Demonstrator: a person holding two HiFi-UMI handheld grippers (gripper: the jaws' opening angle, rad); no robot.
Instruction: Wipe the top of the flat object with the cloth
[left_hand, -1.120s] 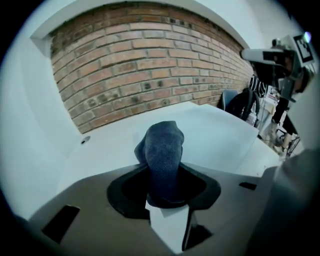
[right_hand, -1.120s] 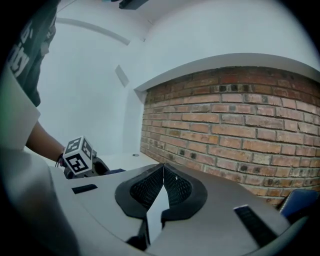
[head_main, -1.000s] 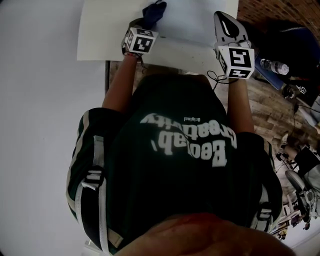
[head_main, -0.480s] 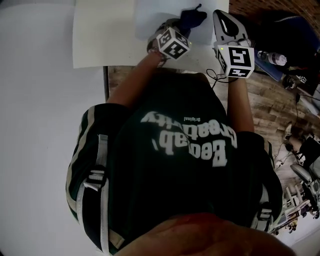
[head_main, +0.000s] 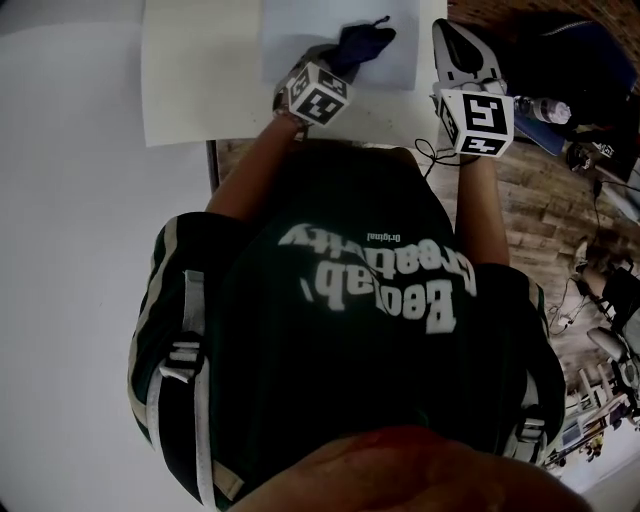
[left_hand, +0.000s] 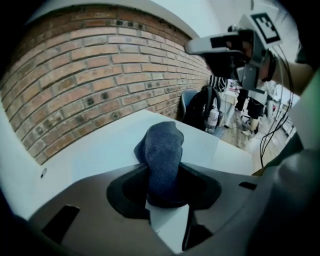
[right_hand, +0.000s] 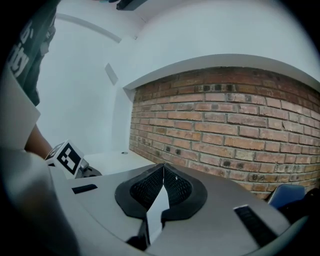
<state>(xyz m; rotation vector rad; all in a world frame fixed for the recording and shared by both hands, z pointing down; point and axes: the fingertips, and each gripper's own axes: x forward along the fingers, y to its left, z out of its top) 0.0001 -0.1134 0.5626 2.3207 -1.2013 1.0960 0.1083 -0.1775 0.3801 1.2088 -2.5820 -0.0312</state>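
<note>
Here's the left tongs (head_main: 338, 60), out over the pale flat object (head_main: 300, 35), with the dark blue cloth (head_main: 362, 42) bunched in their grip. The left gripper view confirms it: the left tongs (left_hand: 164, 192) are clamped on the cloth (left_hand: 162, 150). A thick wad of it sticks out ahead of the jaws and droops onto the sheet. That's a sensible hold, because with the fabric leading, the cloth meets the top first and not the hard jaw tips.

The flat object lies on the white surface (head_main: 200, 90), near its far edge, in front of a brick wall (left_hand: 100, 75). The cloth sits toward the right half of the sheet, close to its near edge, so I'd call this mid-wipe, with plenty of the sheet's left side to cover.

Over to the right tongs (head_main: 447, 32). They hang just beside the sheet's right edge, by the surface's right side, and don't appear to be touching the sheet. In their own view the right tongs (right_hand: 162, 175) are closed, pads pressed together with nothing between them. They look parked clear of the wiping path, though close enough to pin the sheet if it slides. A thin sheet like that could creep under a firm stroke.
</note>
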